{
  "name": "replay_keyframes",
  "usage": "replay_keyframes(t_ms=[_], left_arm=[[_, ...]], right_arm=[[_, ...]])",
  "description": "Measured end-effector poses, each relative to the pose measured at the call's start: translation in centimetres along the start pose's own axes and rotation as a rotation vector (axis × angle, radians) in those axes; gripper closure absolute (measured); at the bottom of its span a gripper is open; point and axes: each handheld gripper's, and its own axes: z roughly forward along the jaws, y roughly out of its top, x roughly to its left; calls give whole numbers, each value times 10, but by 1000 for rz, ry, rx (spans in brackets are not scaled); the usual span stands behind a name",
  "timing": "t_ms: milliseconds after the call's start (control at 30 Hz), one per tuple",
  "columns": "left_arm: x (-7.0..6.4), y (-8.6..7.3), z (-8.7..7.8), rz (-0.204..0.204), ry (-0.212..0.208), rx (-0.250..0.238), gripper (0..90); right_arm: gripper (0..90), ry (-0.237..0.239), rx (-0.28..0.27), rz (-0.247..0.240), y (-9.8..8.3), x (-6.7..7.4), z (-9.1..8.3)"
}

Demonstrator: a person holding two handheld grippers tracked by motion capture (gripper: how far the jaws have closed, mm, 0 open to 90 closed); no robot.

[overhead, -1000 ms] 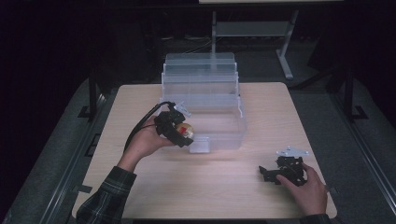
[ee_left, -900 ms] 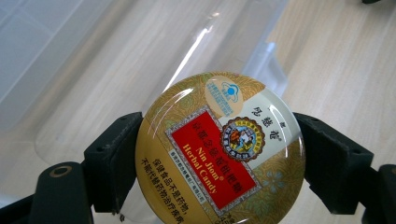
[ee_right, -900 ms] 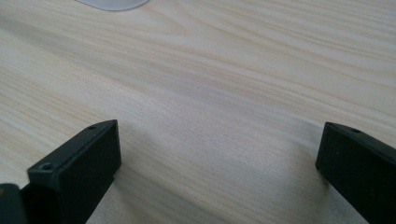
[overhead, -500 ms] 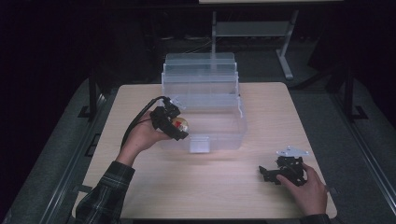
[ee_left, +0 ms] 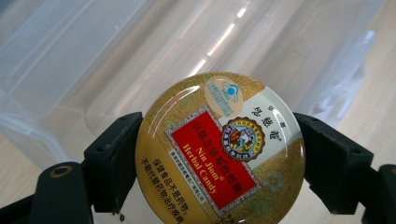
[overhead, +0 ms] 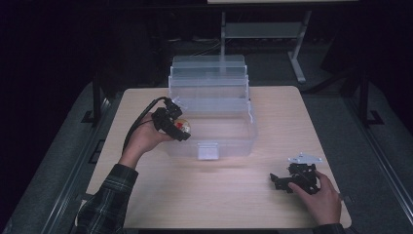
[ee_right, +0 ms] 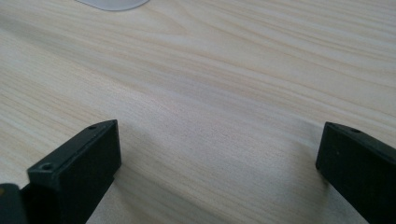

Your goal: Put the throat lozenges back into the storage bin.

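I've got the round candy tin (ee_left: 219, 149) clamped between my left gripper (overhead: 171, 123) jaws, held up at the left front edge of the clear plastic box (overhead: 214, 105). My right gripper (overhead: 294, 179) rests on the table (overhead: 204, 200) near the right front corner, jaws spread wide and empty.

High view overhead, gripper views close – table (overhead: 234, 195) shared

A round gold-and-red candy tin (ee_left: 219, 149) gleams glossy between matt black plastic tool jaws, against a clear, smooth plastic storage box (overhead: 214, 114) standing on the pale, matt wood-grain counter (ee_right: 233, 70).
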Motion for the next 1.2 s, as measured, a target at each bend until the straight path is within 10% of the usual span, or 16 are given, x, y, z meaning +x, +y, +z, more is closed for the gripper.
replay_keyframes(t_ms=[1200], left_arm=[[23, -10, 10, -39, 26, 35, 190]], right_arm=[[0, 0, 0, 0, 0, 0, 0]])
